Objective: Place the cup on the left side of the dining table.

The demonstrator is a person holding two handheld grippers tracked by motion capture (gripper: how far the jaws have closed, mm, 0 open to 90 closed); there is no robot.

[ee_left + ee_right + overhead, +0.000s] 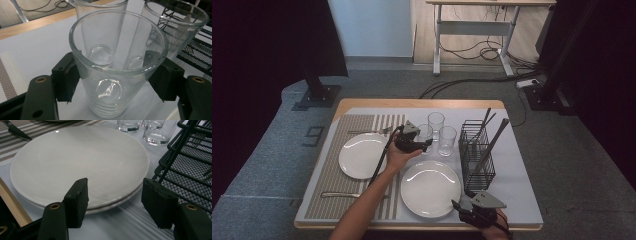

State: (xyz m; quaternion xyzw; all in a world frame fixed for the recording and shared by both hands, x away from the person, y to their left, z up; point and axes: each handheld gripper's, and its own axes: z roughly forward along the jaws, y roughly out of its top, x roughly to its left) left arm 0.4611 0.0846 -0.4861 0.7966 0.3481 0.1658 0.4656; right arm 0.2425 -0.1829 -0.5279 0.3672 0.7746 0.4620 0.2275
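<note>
Right now my left gripper has its fingers set on either side of the nearest glass, the pads against its wall just below the rim, so I judge the grasp made and the lift not yet begun (the base looks to sit flat on the table). That glass stands at the near left of a cluster of three, at about twelve o'clock from the near plate; the second glass is just beside it at its three o'clock, and the third glass behind at its one o'clock.

My right gripper waits at the table's near edge, at about four o'clock from that plate, fingers standing apart with nothing between them, the plate's rim just ahead of them and the wire caddy at its twelve o'clock.

Next, as I read it, I must raise the glass straight up before carrying it anywhere: its neighbours stand so close that a sideways pull could knock them. Smooth, tapered glass may slip in my pads, so I should keep the squeeze firm and the glass upright.
</note>
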